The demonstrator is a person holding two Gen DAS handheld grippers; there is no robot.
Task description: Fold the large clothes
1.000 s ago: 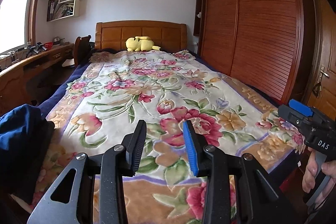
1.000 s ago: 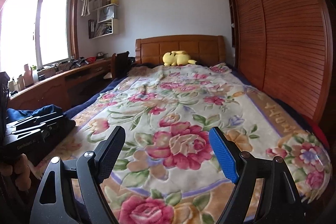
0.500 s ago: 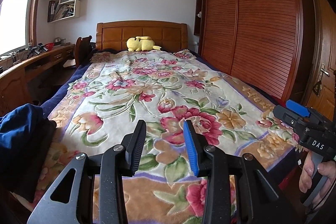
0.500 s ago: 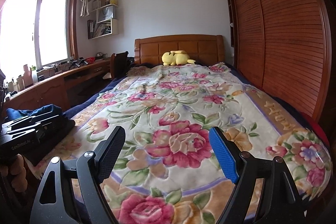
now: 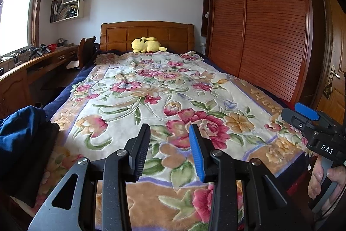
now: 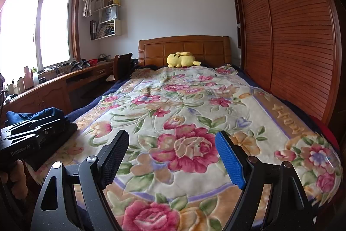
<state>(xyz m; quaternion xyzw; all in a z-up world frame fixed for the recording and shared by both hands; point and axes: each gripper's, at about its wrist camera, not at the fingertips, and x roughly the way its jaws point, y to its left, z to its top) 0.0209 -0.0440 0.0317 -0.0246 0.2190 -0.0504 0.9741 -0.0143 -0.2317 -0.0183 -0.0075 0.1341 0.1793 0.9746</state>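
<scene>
Left wrist view | left gripper (image 5: 169, 143) part-open, empty | right gripper (image 6: 173, 157) wide, empty | nothing changed since 1 second ago | blue clothes (image 5: 20, 129) lower left, ungrasped, folding unstarted

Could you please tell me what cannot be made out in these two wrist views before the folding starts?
- Dark blue clothes: left wrist view, the frame edge cuts them off; garment type unclear.
- Same pile: right wrist view, the left gripper's body covers its lower part.
- Floral blanket: near edge hidden behind the right gripper.

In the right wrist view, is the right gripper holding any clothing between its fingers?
No: the right gripper stands open and empty above the floral blanket, nothing between its fingers.
</scene>
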